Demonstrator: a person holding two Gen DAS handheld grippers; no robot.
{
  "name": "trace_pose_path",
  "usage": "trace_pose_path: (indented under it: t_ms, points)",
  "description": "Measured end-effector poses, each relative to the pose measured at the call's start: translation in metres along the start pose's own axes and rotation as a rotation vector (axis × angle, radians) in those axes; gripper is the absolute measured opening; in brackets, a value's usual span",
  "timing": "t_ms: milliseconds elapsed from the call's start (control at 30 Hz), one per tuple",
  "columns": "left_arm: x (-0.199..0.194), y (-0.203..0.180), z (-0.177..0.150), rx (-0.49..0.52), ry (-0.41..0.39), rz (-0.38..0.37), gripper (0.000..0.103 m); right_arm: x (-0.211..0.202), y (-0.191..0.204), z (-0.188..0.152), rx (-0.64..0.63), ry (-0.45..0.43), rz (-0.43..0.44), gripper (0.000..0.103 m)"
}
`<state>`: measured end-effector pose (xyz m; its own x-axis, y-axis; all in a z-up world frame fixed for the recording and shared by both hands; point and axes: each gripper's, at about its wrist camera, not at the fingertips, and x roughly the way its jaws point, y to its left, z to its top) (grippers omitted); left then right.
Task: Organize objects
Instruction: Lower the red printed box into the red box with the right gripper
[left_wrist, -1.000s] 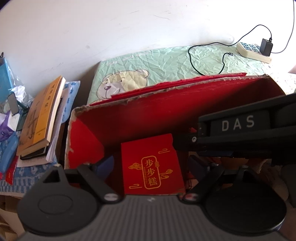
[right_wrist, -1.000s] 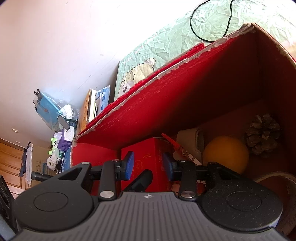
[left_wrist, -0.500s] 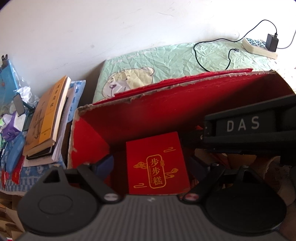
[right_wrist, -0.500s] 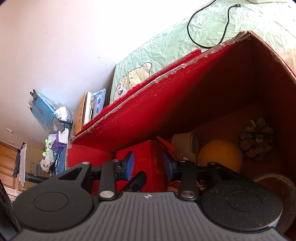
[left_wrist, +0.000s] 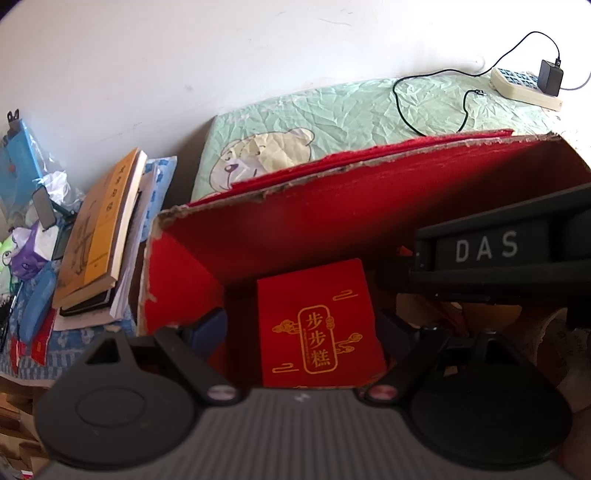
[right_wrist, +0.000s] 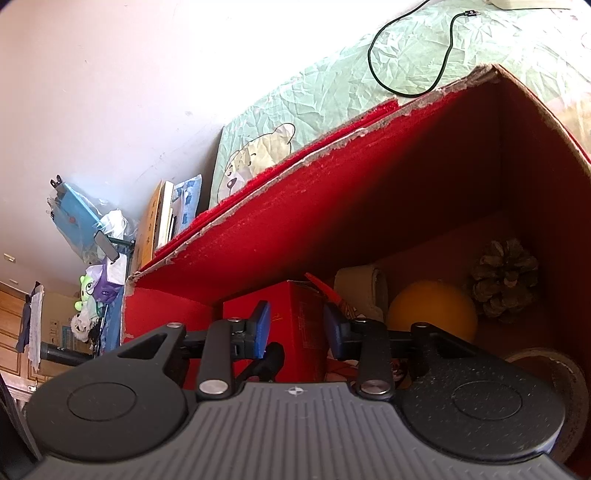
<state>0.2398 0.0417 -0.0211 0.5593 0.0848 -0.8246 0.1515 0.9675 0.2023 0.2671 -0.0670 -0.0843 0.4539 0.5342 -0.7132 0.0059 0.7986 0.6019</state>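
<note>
A large open red cardboard box (left_wrist: 332, 218) stands on the bed. Inside it lies a small red packet with gold Chinese lettering (left_wrist: 317, 325); it also shows in the right wrist view (right_wrist: 295, 314). My left gripper (left_wrist: 301, 328) is open, its blue fingers wide on either side of the packet, above it. My right gripper (right_wrist: 297, 326) is open and empty over the same packet. Also in the box are an orange ball (right_wrist: 432, 310), a pine cone (right_wrist: 504, 280), a beige cup on its side (right_wrist: 360, 290) and a tape roll (right_wrist: 554, 373).
The right gripper's black body marked DAS (left_wrist: 491, 251) crosses the box on the right. A stack of books (left_wrist: 103, 229) lies left of the box. A green bear-print sheet (left_wrist: 332, 122) carries a black cable (left_wrist: 436, 99) and a power strip (left_wrist: 524, 85).
Both grippers have drawn back a little from the box, so more of the bed and wall shows. The right gripper's fingers have opened somewhat wider. The packet stays in the box.
</note>
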Motion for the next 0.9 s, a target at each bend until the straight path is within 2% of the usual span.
trace_pose_path:
  t_ms: [533, 767, 900]
  points:
    - [0.002, -0.001, 0.0, 0.002, 0.004, 0.031, 0.088, -0.003, -0.004, -0.002, 0.01, -0.024, -0.004, 0.036]
    - [0.002, -0.001, -0.001, 0.001, 0.002, 0.043, 0.088, -0.009, 0.0, -0.001, -0.054, -0.009, -0.041, 0.036]
    - [0.002, -0.001, -0.001, 0.001, 0.001, 0.047, 0.088, -0.024, -0.002, 0.001, -0.158, -0.06, -0.114, 0.036]
